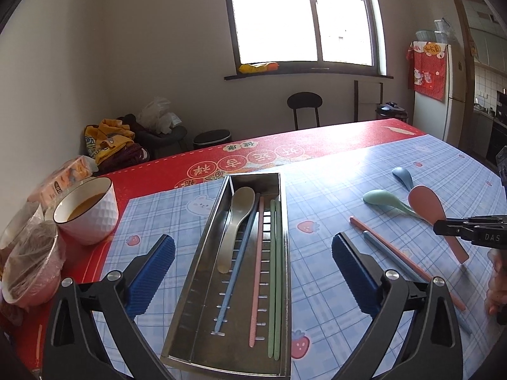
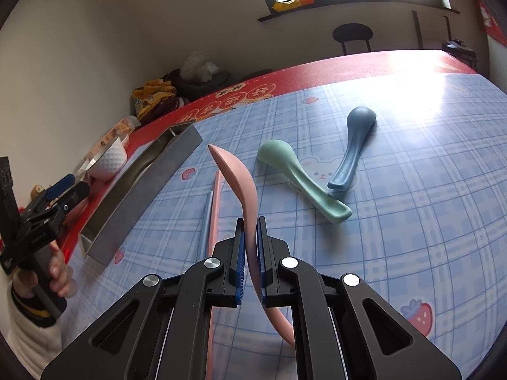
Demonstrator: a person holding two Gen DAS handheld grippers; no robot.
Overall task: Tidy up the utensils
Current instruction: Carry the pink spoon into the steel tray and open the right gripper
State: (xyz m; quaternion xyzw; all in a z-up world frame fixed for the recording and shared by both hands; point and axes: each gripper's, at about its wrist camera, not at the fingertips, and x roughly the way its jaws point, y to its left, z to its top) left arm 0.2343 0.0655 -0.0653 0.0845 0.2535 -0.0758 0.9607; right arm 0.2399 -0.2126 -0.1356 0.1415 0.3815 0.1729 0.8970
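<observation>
My left gripper [image 1: 252,243] hangs open above the near half of a long steel tray [image 1: 196,269], with nothing between its blue pads. In the tray lie a beige spoon [image 1: 240,209], a blue chopstick [image 1: 237,262], a pink chopstick [image 1: 257,269] and two green chopsticks [image 1: 274,269]. My right gripper [image 2: 251,221] is shut on the handle of a pink spoon [image 2: 234,171], lifted off the mat with its bowl pointing away. A green spoon [image 2: 301,177] and a blue spoon [image 2: 355,145] rest on the mat beyond it. One pink chopstick [image 2: 215,202] and one blue chopstick [image 2: 207,215] lie between tray and spoons.
A white bowl [image 1: 92,212] of orange liquid stands left of the tray on the red cloth, beside plastic-wrapped bowls [image 1: 31,262] and a carton [image 1: 63,180]. The blue checked mat [image 2: 412,190] spreads to the right. A black chair [image 1: 304,104] stands behind the table's far edge.
</observation>
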